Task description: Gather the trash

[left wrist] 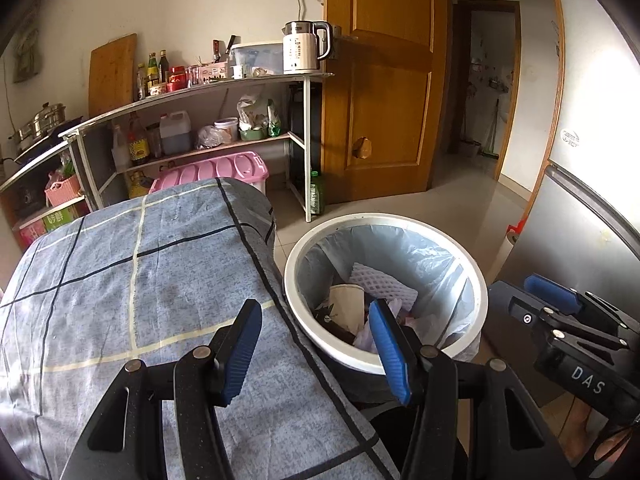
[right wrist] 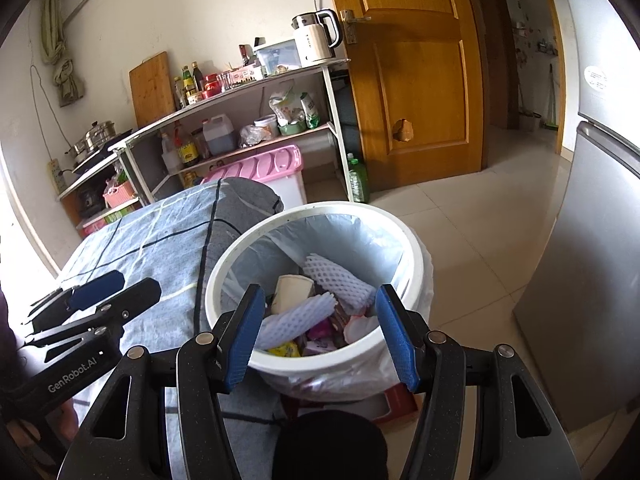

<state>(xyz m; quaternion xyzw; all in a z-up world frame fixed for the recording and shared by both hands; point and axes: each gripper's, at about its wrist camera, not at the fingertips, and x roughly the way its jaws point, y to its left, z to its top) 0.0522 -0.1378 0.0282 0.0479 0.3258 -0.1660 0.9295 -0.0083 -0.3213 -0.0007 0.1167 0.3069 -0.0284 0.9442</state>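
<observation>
Trash (right wrist: 316,312) sits in lined white bin (right wrist: 404,236) beside cloth-covered worktop (left wrist: 120,280): foam nets, paper cup, wrappers. Left claw (left wrist: 316,354) released, empty; right claw (right wrist: 320,336) likewise. Worktop seems cleared. Risk: low claw clips rim, tipping bin.

The left gripper (left wrist: 316,350) occupied the lower centre of the view, its two blue pads apart with nothing between them. Beneath its left finger lay a table covered by a blue checked cloth (left wrist: 132,280). Just beside the table edge stood a white bin (left wrist: 304,248) lined with a translucent bag and holding a paper cup (left wrist: 346,300), white foam netting (left wrist: 380,282) and other scraps. The right gripper (left wrist: 560,304) entered from the right edge. Behind stood a shelf unit (left wrist: 240,84) carrying a kettle (left wrist: 304,46), and a wooden door (left wrist: 384,80).
</observation>
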